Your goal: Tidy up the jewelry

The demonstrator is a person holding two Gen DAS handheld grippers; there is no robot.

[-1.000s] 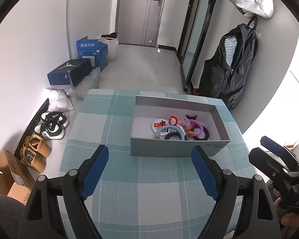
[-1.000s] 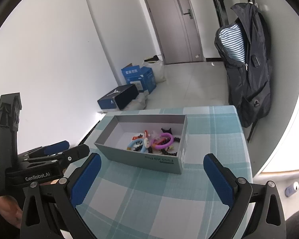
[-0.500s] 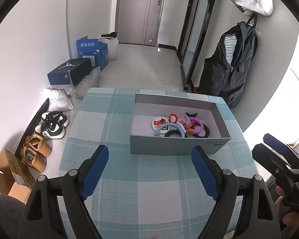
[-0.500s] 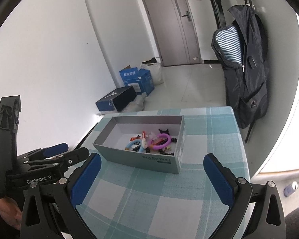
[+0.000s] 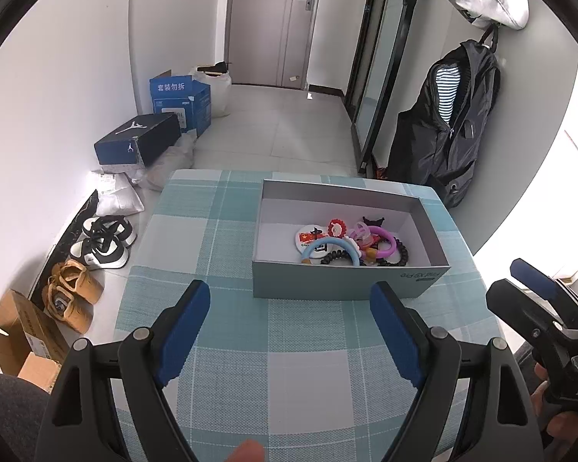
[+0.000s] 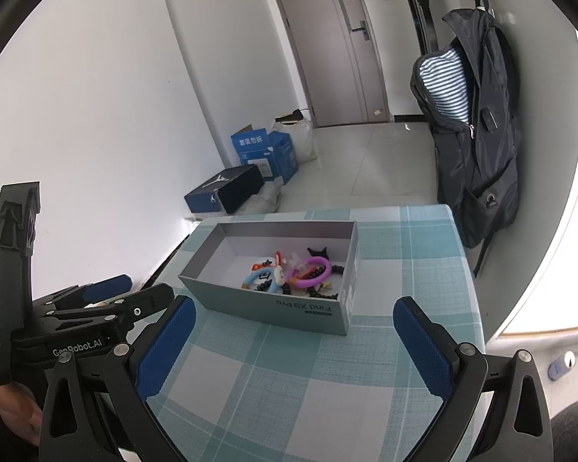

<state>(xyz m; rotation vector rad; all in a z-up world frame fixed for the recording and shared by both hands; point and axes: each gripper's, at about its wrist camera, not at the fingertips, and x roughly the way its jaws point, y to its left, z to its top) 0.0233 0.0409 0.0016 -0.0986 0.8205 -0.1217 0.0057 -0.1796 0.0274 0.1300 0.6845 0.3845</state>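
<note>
I hold both tongs back from the grey box [image 5: 348, 281] on the checked tablecloth [image 5: 308, 381]. My left gripper [image 5: 289, 331] stands spread wide with nothing between its blue pads, and my right gripper [image 6: 294, 340] is spread just as wide and bare too. Both sit over the near part of the table, short of the box and touching nothing.

The jewelry lies all in one heap inside the box, toward its right end: a light blue bangle [image 5: 329, 246], a purple bangle [image 5: 383, 236], a black coiled hair tie [image 5: 399, 256], a red flower-shaped piece [image 5: 337, 227], a round badge [image 5: 308, 236] and a black bow-shaped clip [image 5: 373, 220]. No loose piece shows on the cloth.

As I judge it, this fits two stages equally: the pieces gathered into the box with my tongs drawn off, or a tangled heap waiting to be taken out and sorted. I cannot settle which, so I name no move; any reach into the box would call for coming down over its near wall and pinching a single ring without dragging its neighbours.

The near wall hides the front strip of the box floor. The small pink and orange bits under the purple bangle are too jumbled to name. In the left view only part of my right gripper shows at the frame's edge.
</note>
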